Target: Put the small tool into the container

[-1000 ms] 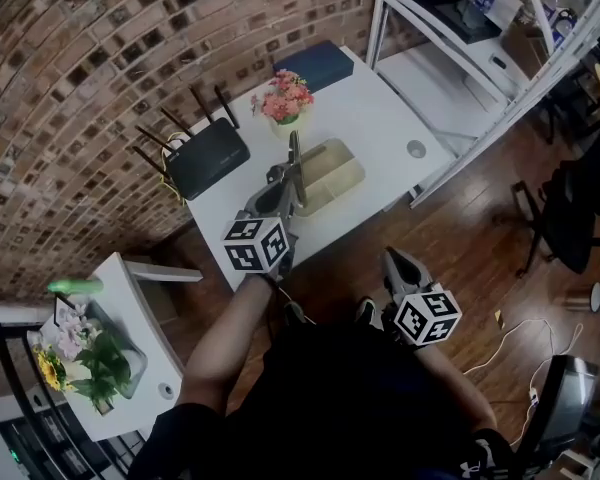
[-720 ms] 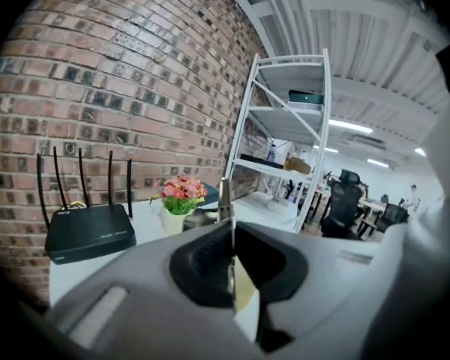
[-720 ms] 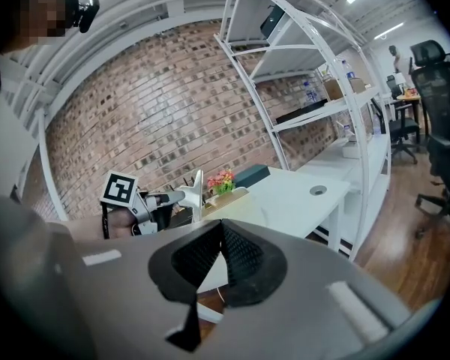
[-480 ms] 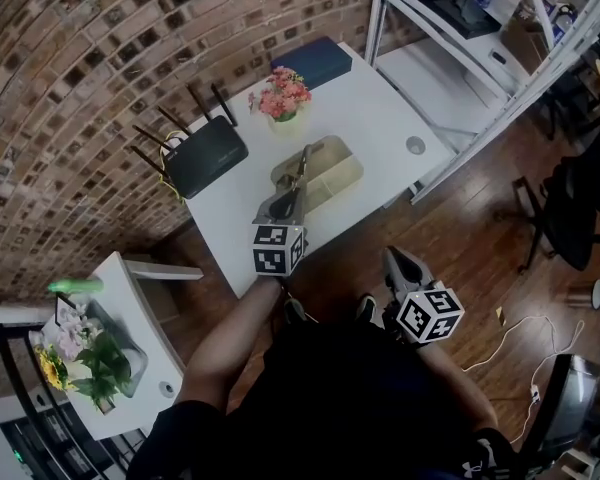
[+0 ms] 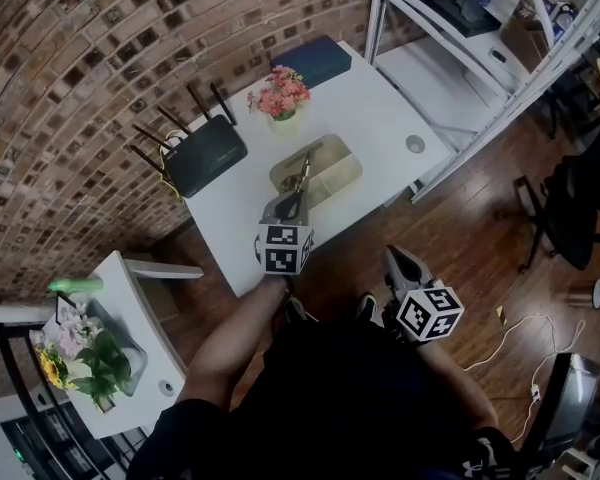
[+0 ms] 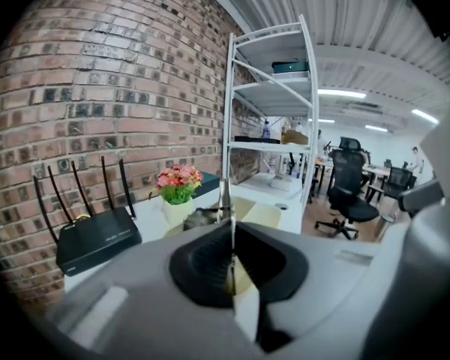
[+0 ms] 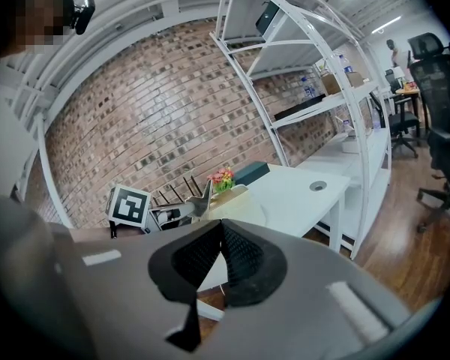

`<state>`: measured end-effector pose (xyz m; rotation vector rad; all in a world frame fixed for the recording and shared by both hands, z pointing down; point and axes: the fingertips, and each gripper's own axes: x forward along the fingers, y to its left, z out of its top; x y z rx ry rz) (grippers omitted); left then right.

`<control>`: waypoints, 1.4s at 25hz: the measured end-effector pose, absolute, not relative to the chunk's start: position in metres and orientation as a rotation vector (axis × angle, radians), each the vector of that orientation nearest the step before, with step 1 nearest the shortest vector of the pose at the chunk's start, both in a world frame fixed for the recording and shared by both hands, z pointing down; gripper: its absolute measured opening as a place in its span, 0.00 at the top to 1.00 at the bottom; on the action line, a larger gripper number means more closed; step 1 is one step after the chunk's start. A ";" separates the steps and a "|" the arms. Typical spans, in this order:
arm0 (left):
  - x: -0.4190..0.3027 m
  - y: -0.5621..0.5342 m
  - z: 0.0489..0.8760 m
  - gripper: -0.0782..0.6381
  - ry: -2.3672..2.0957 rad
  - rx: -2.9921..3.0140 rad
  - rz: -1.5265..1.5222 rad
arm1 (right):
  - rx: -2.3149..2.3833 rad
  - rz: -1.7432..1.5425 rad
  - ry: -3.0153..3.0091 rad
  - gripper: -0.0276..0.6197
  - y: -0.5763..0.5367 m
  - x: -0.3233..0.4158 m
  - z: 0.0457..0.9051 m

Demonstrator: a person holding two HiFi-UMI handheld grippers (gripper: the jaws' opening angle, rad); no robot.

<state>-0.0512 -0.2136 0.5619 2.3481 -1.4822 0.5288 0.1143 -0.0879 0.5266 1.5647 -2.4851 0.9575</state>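
Left gripper point(image 5: 284, 206): clamped on small tool point(image 5: 300, 175) over container point(image 5: 342, 173), 12 o'clock; thin hold, tool may swivel and miss. Right gripper point(image 7: 219, 235): jaws together, empty.

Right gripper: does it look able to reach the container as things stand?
Likely yes. The right gripper hangs off the table's near edge, nothing between it and the container. The left gripper holds the tool over the container's left end, so the right end is freest.

No legible txt; logo on router point(image 6: 97, 240) too blurred.
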 end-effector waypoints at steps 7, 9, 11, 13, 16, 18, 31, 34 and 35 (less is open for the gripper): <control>-0.046 -0.216 0.578 0.88 -1.438 2.318 0.619 | 1.571 0.969 -2.483 0.94 -0.088 0.119 0.527; -0.045 -0.217 0.581 0.88 -1.421 2.302 0.649 | 1.573 0.969 -2.482 0.94 -0.088 0.120 0.528; -0.043 -0.216 0.586 0.88 -1.391 2.286 0.691 | 1.574 0.971 -2.482 0.94 -0.088 0.121 0.528; -0.040 -0.215 0.593 0.87 -1.356 2.276 0.739 | 1.572 0.972 -2.482 0.94 -0.089 0.122 0.529; -0.041 -0.216 0.604 0.87 -1.346 2.270 0.813 | 1.570 0.970 -2.483 0.94 -0.090 0.122 0.529; -0.041 -0.215 0.609 0.87 -1.327 2.253 0.845 | 1.570 0.972 -2.483 0.95 -0.090 0.123 0.528; -0.042 -0.205 0.615 0.86 -1.276 2.153 0.831 | 1.541 0.993 -2.494 0.95 -0.092 0.122 0.532; -0.046 -0.204 0.614 0.85 -1.284 2.136 0.821 | 1.533 0.998 -2.498 0.95 -0.091 0.120 0.532; -0.048 -0.204 0.614 0.83 -1.287 2.131 0.820 | 1.531 0.998 -2.499 0.95 -0.091 0.120 0.532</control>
